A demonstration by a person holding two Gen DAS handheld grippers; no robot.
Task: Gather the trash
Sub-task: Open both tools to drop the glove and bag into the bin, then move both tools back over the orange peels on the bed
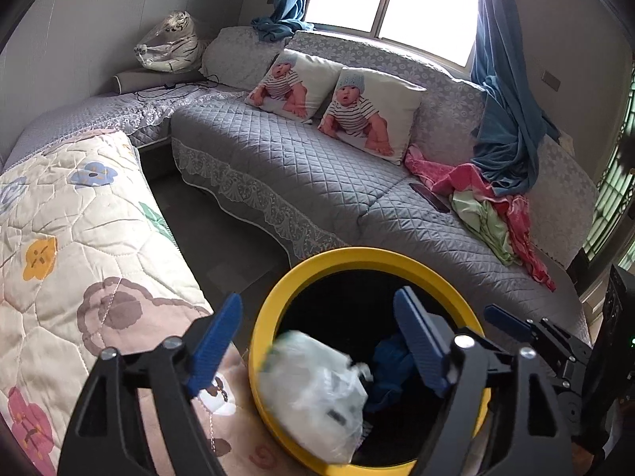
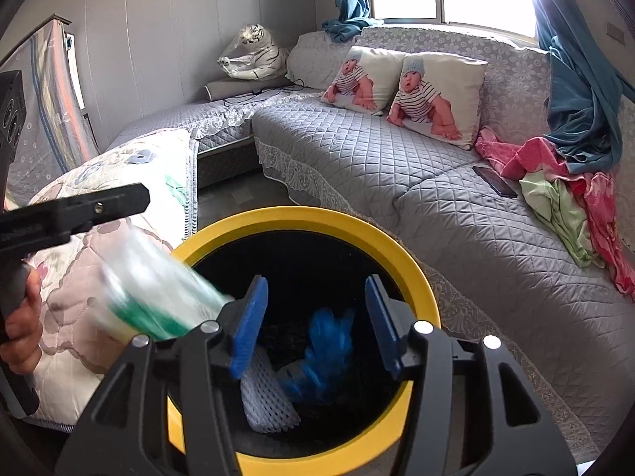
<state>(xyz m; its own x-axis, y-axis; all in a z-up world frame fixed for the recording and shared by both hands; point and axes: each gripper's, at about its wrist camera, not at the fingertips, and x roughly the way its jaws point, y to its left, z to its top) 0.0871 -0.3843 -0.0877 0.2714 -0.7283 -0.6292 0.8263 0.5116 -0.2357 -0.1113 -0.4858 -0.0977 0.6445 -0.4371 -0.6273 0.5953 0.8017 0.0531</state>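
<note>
Yellow-rimmed bin (image 2: 416, 277); blurred wrapper (image 1: 313, 392) over it.

Left gripper (image 1: 317, 341): black angular frame with triangular cutouts, silver screw heads at the pivots, and ribbed blue pads (image 1: 216, 343). Right gripper (image 2: 315, 325) is built the same. At nine o'clock in the right view, a bare hand (image 2: 20, 325) grips a black handle.

The clear plastic bag (image 1: 313, 392) over the yellow bin (image 1: 278, 297) is smeared with motion blur, its contents unreadable. In the right wrist view the blue wad (image 2: 329, 353) inside is blurred too. The bin's near rim runs off the bottom edge, and a white mesh sleeve (image 2: 266, 400) sits half hidden behind a finger.
</note>
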